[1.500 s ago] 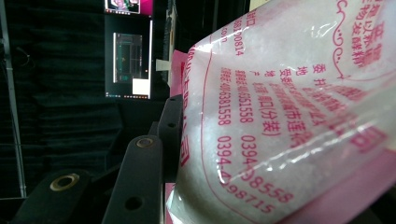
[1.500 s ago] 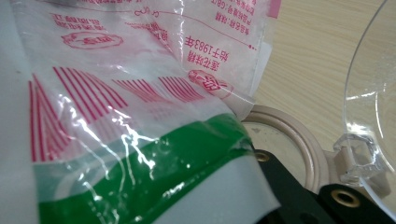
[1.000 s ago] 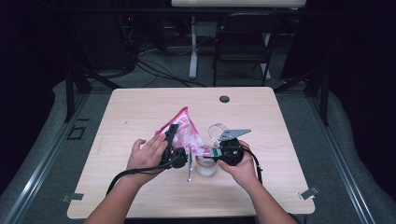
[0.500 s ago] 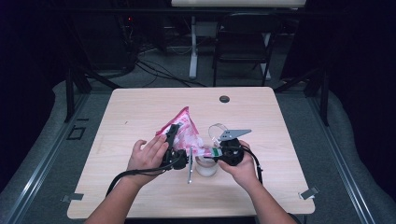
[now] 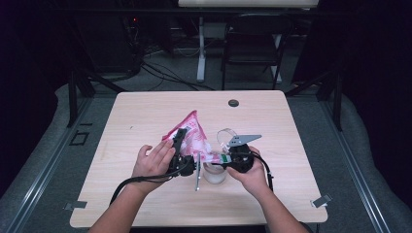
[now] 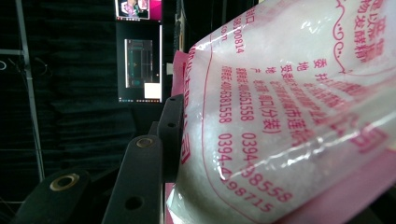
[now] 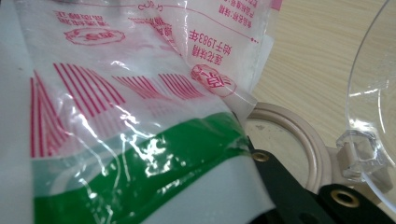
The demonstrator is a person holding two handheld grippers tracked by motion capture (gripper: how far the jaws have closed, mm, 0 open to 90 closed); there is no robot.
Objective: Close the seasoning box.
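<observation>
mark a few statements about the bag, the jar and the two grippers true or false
1. Both grippers hold the bag. True: the left gripper grips its upper part and the right gripper its lower corner.
2. The bag lies flat on the table. False: it is held up, tilted over the jar.
3. The jar's clear lid is open. True: it is hinged back beside the beige rim.
4. The bag's print is blue. False: it is pink and red, with a green band near the right gripper.
5. A black round thing sits on the table's far edge. True.
</observation>
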